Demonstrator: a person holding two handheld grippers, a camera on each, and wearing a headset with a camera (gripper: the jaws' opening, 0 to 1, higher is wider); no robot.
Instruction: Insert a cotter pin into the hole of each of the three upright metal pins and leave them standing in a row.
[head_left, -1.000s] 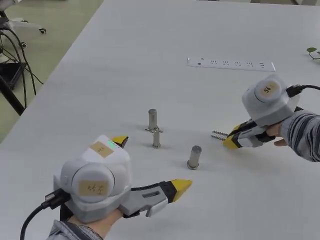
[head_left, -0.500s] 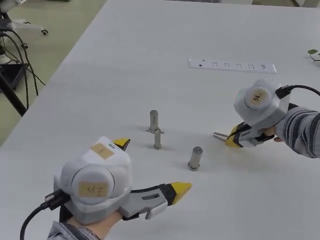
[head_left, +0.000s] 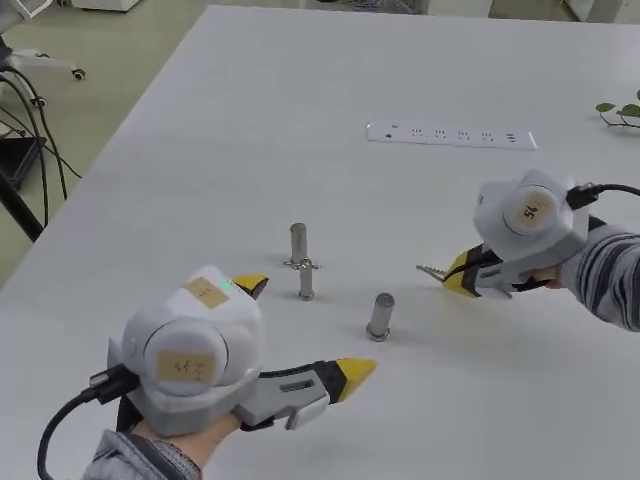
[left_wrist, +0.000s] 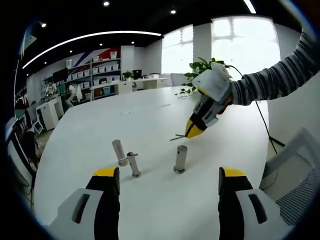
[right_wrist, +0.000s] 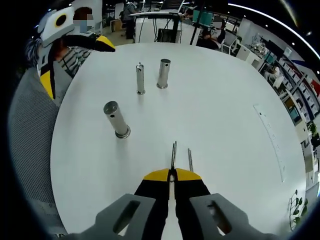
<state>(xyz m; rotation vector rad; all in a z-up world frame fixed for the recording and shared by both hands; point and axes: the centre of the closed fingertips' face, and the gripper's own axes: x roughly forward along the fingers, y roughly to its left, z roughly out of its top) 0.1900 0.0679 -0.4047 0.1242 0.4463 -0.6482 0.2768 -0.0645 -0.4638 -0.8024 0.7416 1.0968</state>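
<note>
Three metal pins stand upright mid-table: a far one (head_left: 298, 243), a thinner one (head_left: 306, 280) with a small crosspiece at its top, and a thick one (head_left: 380, 316) to the right. The same pins appear in the right gripper view (right_wrist: 163, 73) (right_wrist: 140, 78) (right_wrist: 116, 119). My right gripper (head_left: 458, 277) sits low on the table right of them, shut on a thin cotter pin (right_wrist: 173, 152) that sticks out toward the thick pin. A second thin metal line (right_wrist: 190, 157) lies beside it. My left gripper (head_left: 305, 327) hovers open before the pins, nothing between its fingers (left_wrist: 106, 174).
A white power strip (head_left: 450, 136) lies across the table farther back. Green plant leaves (head_left: 618, 110) reach over the right edge. The table's left edge drops to the floor, with cables and a stand (head_left: 20, 120) there. Bare tabletop surrounds the pins.
The right gripper has rolled slightly while staying low at the cotter pin. The left gripper and the three pins have held their places; the head camera shifted a little.
</note>
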